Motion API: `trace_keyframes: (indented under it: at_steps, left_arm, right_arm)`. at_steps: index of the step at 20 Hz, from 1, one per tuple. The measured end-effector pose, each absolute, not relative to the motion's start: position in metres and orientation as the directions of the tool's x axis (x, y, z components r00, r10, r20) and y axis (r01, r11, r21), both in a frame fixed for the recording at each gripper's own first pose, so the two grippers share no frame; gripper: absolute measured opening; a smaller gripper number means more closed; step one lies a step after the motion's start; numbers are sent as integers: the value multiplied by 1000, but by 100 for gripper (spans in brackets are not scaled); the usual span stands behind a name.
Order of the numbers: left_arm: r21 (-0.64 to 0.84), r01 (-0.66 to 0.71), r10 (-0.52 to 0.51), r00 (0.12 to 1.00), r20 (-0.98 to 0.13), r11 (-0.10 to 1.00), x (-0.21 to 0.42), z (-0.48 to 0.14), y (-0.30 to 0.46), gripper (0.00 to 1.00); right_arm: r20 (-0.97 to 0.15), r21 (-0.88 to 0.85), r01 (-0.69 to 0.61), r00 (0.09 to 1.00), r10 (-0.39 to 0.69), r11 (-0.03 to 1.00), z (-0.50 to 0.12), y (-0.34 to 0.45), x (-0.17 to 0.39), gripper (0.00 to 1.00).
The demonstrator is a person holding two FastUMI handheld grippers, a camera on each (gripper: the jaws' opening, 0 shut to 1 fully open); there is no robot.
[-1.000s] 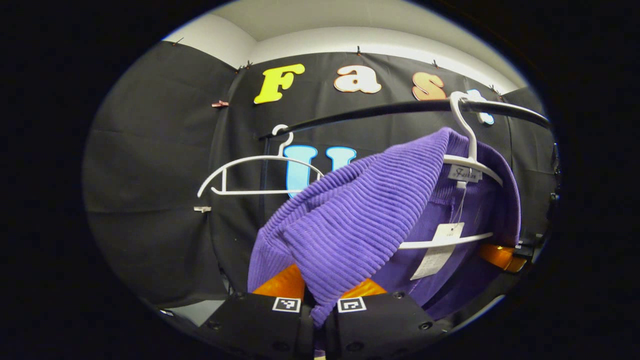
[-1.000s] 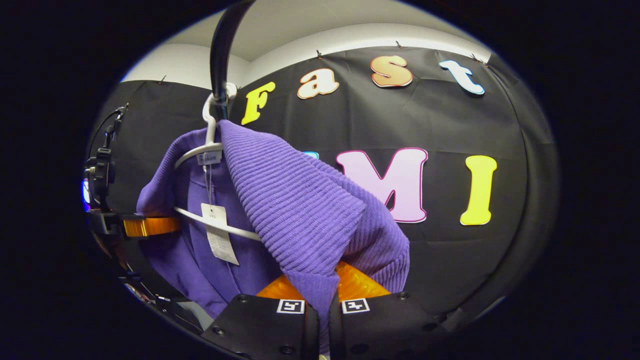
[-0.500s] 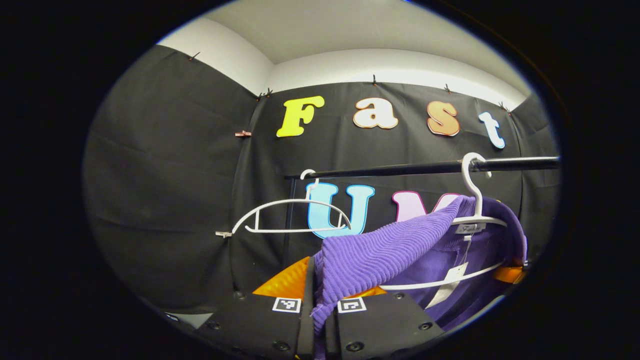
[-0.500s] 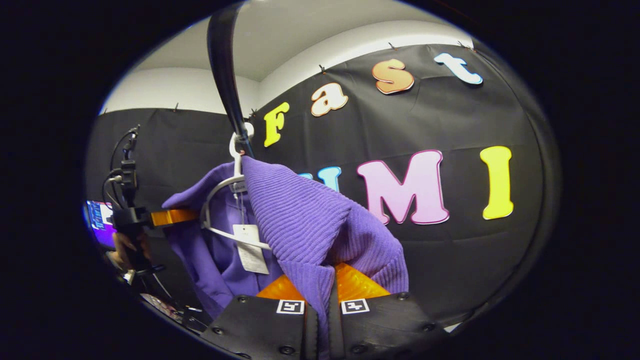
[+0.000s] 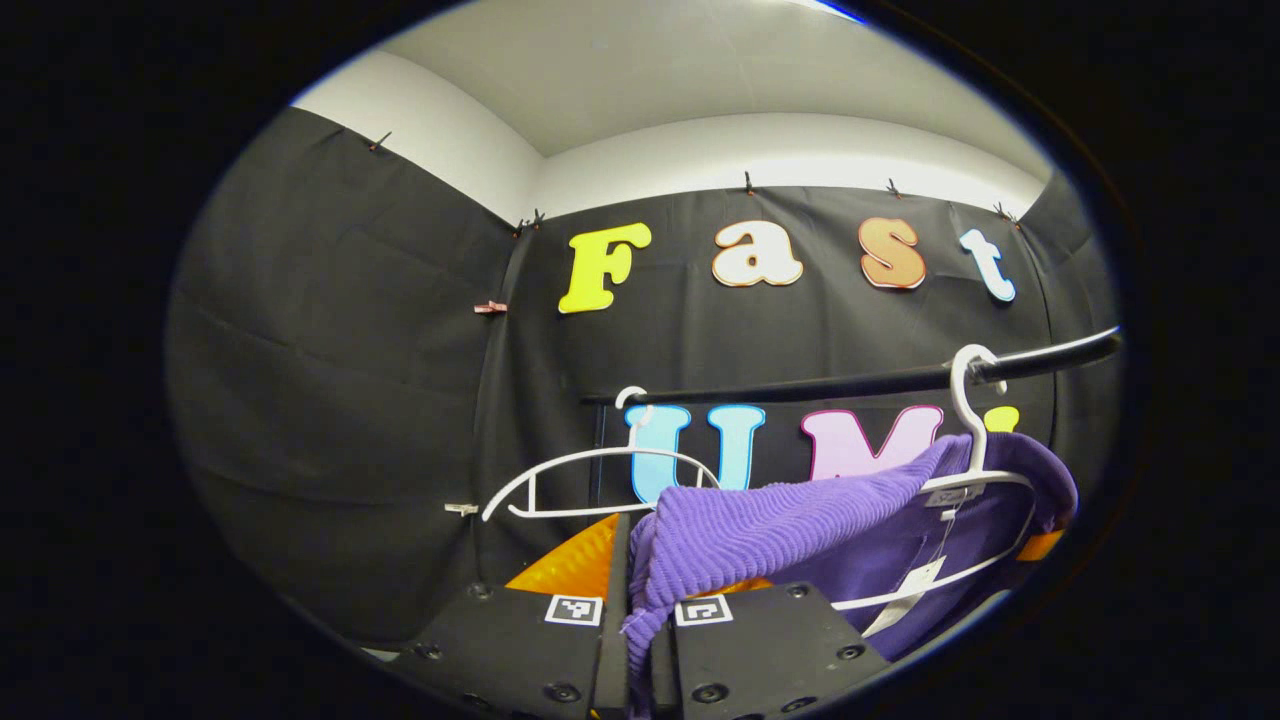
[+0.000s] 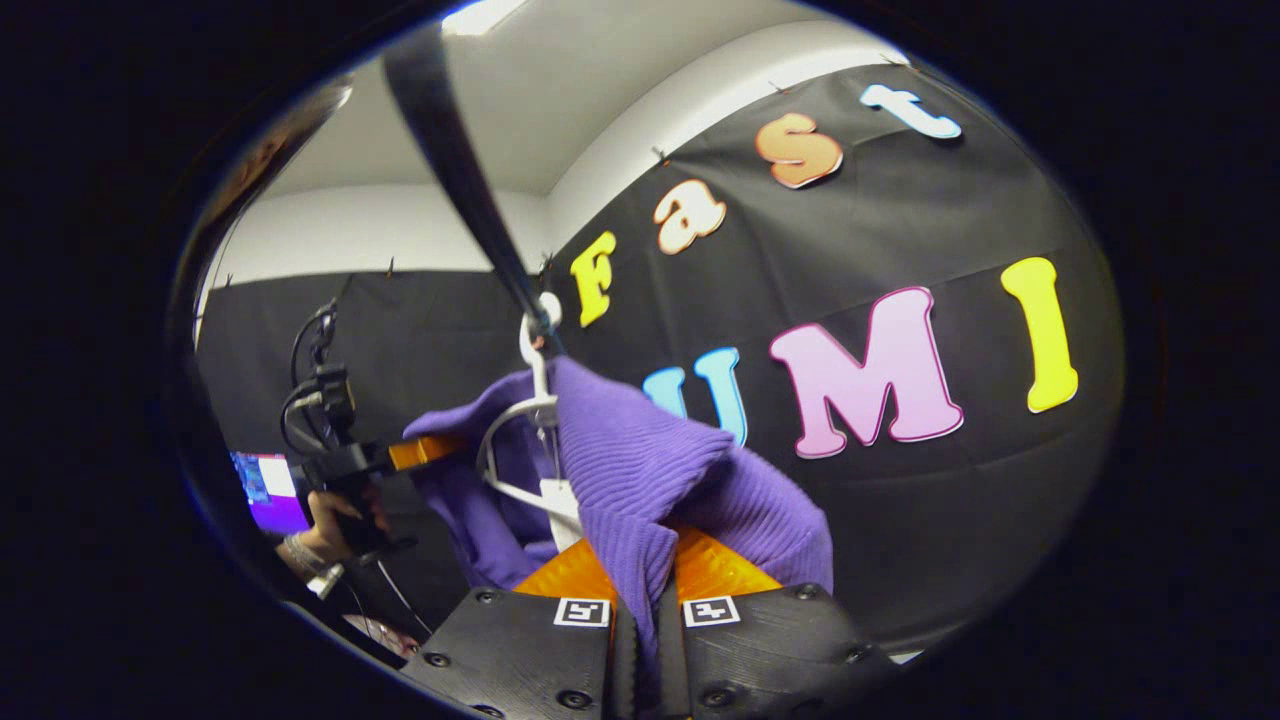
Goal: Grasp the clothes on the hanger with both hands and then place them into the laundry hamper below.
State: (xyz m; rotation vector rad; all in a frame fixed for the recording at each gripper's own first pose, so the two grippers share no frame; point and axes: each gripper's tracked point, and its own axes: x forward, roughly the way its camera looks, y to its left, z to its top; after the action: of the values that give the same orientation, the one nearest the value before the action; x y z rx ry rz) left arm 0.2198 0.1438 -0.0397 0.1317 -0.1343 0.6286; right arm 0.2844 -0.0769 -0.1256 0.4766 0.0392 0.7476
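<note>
Left gripper view: left tool (image 5: 640, 600) closed, both fingers pinching a fold of the purple knit garment (image 5: 760, 525), which runs up and away to the tool's right, onto a white hanger (image 5: 975, 480) hooked on a black rail (image 5: 850, 382). Paper tag (image 5: 915, 580) dangles below the collar. A 2nd, bare white hanger (image 5: 590, 480) sits on the same rail, ahead and slightly left of the tool. Right gripper view: right tool (image 6: 647, 600) likewise clamped on a ribbed fold of the garment (image 6: 640, 480), cloth bunched over both fingers; hanger (image 6: 520, 440) ahead and to the tool's left, rail (image 6: 460, 170) sweeping overhead. Beyond the cloth, far left of this tool, the left tool (image 6: 400, 455) held by a person's hand (image 6: 335, 515). Judgement: garment gripped at both shoulders but its collar is not yet off the hanger. To do it well: draw both tools apart and outward together so the shoulders slide past the hanger ends, keep tension even so 1 side does not snag, watch that the hook does not jump off the rail, then lower. Knit looks stretchy; a thin pinch could slip. Hamper not seen from here; presumably below. Room: black cloth walls pinned with small clips, white wall and ceiling above, a lit screen (image 6: 265, 490) behind the hand.
</note>
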Motion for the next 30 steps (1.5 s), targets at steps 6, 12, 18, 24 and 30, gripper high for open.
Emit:
trace_keyframes:
  at_steps: [6,12,18,24,30]
  left_arm:
    - [142,-590,554,801,228,795,230,-10,155,12]
    - [252,-556,471,820,325,792,251,19,167,13]
    - [241,-579,560,815,149,779,269,-69,231,12]
    - [75,-547,553,826,-114,833,284,-184,221,12]
    - [65,-360,363,881,-303,931,302,-264,106,12]
  right_arm:
    - [301,514,-662,735,608,546,-77,-89,316,12]
    - [414,516,-687,723,553,512,-30,-98,347,12]
    - [388,533,-702,698,602,471,-30,-49,349,12]
    - [320,549,-662,731,603,511,-53,-52,365,7]
    - [178,712,-378,912,369,592,-116,-145,401,12]
